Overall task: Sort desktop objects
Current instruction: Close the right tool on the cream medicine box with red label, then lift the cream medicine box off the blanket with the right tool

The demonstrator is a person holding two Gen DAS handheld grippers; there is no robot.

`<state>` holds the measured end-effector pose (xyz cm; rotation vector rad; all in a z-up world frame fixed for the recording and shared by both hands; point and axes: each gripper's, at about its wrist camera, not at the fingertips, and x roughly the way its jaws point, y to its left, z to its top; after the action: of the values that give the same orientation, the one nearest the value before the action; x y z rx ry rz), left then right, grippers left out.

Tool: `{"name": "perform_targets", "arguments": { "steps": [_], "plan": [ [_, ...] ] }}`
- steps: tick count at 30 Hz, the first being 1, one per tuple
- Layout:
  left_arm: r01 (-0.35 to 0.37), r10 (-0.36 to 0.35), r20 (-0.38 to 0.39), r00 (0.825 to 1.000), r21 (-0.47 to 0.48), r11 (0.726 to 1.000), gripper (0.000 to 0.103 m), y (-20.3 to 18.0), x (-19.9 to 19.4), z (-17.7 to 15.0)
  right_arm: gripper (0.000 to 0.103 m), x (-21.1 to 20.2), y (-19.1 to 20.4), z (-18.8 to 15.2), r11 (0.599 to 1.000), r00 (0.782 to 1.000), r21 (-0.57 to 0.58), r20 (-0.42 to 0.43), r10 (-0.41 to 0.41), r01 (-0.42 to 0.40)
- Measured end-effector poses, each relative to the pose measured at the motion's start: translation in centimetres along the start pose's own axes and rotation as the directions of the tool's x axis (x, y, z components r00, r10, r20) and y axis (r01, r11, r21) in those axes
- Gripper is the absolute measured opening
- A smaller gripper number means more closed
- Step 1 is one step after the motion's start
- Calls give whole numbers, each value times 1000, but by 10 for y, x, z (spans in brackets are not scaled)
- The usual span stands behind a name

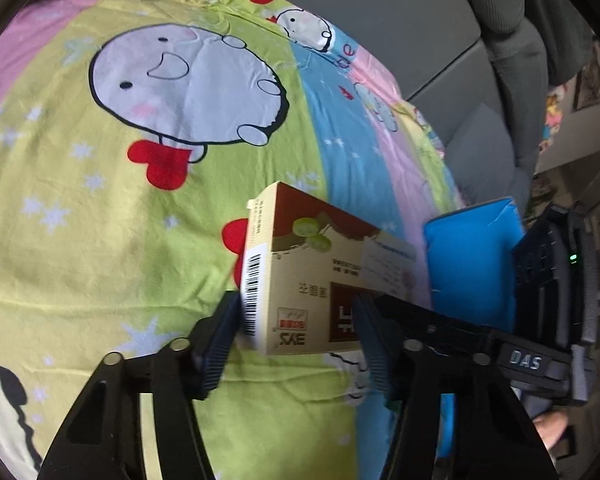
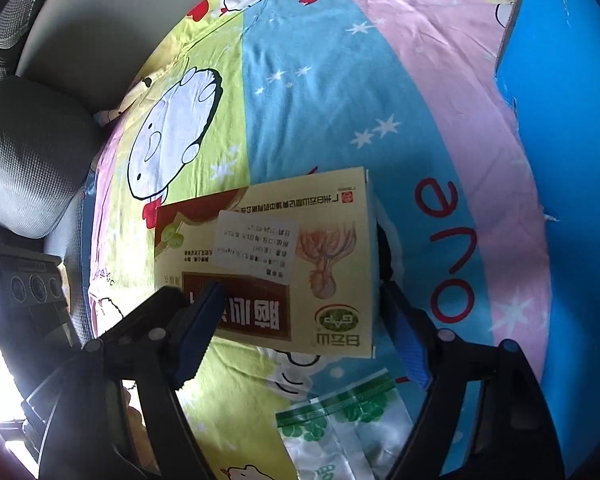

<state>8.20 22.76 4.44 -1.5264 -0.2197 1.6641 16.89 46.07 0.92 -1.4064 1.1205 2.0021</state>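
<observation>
Blue ribbed pads fill the bottom of both my views, and the same cream medicine box [image 1: 316, 276] sits between each pair. On my left gripper [image 1: 296, 336] the jaws are narrowed onto the carton: one pad presses the barcode side, the other lies against the printed face near its dark red label, so I am grasping it there and it hangs clear above the cartoon bedsheet [image 1: 100, 200]. My right gripper [image 2: 300, 328] stands wider across the box's broad face [image 2: 268, 264]; its left pad overlaps the red label edge, while the right pad sits just beside the far edge, and I cannot tell whether that one truly presses. From the left view, my right gripper's black body shows at the right, with a blue carton [image 1: 472, 260] standing behind it. Below the box, in the right view, a clear green-printed plastic bag [image 2: 340, 428] lies flat on the sheet.
</observation>
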Motion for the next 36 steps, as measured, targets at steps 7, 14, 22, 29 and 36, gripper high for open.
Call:
{"name": "perform_targets", "arguments": {
  "steps": [7,14,22,29,36],
  "plan": [
    [-15,14,24,1000,21,1000,56,-4,-4,-2,78,-3,3,-3,1000,1000,-14,14,-19,19],
    [-15,15,47,999,10,1000,56,-5,-18,-7,77,-14,11,-10,999,999,-47,41,-21,23],
    [-40,39,88,995,12,999,56,-8,-52,-19,76,-29,31,-26,996,998,-92,63,12,-6],
    [-65,58,147,988,48,997,56,-24,-86,-28,76,-54,47,-44,990,991,-130,116,62,-47],
    [-45,31,173,984,77,996,56,-39,-113,-46,76,-86,59,-71,989,982,-142,176,63,-38]
  ]
}}
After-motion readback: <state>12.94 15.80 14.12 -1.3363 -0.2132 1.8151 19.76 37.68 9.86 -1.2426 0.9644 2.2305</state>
